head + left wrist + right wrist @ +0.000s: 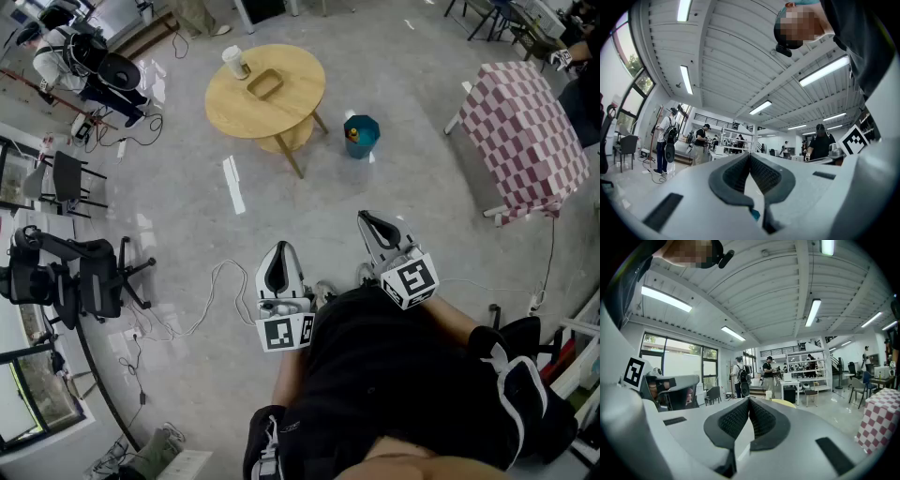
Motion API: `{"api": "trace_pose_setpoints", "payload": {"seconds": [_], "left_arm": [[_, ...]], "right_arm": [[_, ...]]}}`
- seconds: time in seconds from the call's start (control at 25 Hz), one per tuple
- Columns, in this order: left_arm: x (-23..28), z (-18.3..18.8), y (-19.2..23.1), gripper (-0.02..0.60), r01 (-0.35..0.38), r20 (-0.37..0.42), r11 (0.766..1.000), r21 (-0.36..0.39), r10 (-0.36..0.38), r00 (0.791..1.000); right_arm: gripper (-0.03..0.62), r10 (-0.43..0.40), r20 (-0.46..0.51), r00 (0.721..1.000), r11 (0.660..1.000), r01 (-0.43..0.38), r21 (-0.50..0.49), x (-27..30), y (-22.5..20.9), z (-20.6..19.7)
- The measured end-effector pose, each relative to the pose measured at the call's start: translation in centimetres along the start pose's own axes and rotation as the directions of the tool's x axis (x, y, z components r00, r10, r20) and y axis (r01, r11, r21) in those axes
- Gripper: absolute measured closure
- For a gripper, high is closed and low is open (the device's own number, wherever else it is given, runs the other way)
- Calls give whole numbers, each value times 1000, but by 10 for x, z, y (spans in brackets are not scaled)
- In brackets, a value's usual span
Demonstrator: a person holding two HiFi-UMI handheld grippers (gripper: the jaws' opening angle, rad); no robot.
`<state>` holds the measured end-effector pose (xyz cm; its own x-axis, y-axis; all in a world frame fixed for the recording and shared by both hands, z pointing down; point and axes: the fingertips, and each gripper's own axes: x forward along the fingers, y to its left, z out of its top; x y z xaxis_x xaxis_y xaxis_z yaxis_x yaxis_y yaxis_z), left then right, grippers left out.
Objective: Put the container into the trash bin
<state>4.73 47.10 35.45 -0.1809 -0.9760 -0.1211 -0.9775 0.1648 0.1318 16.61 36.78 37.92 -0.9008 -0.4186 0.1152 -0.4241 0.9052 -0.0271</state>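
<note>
A tan rectangular container (pixel 265 84) lies on a round wooden table (pixel 291 70) far ahead, with a white cup (pixel 232 62) next to it. A teal trash bin (pixel 361 134) stands on the floor to the table's right. My left gripper (pixel 278 255) and right gripper (pixel 373 221) are held close to my body, well short of the table, both shut with nothing between the jaws. In the left gripper view the left gripper (pixel 750 157) points level into the room. In the right gripper view the right gripper (pixel 749 401) points toward the table's edge (pixel 785 402) and the cup (pixel 768 394).
A table under a red-and-white checked cloth (pixel 530 131) stands at the right. At the left are a black office chair (pixel 89 272) and another chair (pixel 70 178), and cables (pixel 202 300) trail over the floor. People (pixel 665 138) stand at benches further back.
</note>
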Motion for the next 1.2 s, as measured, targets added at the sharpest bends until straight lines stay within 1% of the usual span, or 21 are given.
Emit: {"api": "trace_pose_setpoints", "payload": {"seconds": [0.2,0.52,0.72,1.0,1.2], "left_arm": [[0,-1,4,572,-12,10,1000,1,12,1000],[3,-1,-1,572,-6,7,1000,1,6,1000],[7,-2,-8,572,-19,3,1000,9,19,1000],[19,-11,-35,571,-43,6,999,23,43,999],[35,-20,-53,572,-62,6,998,21,62,998]], "right_arm": [[568,-3,9,1000,1000,3,4,1,-2,0],[568,-3,14,1000,1000,3,17,-2,-6,0],[568,2,27,1000,999,-3,34,-4,-16,1],[568,47,22,999,999,-47,25,-11,-40,-8],[568,102,12,995,995,-102,16,-15,-62,-18]]}}
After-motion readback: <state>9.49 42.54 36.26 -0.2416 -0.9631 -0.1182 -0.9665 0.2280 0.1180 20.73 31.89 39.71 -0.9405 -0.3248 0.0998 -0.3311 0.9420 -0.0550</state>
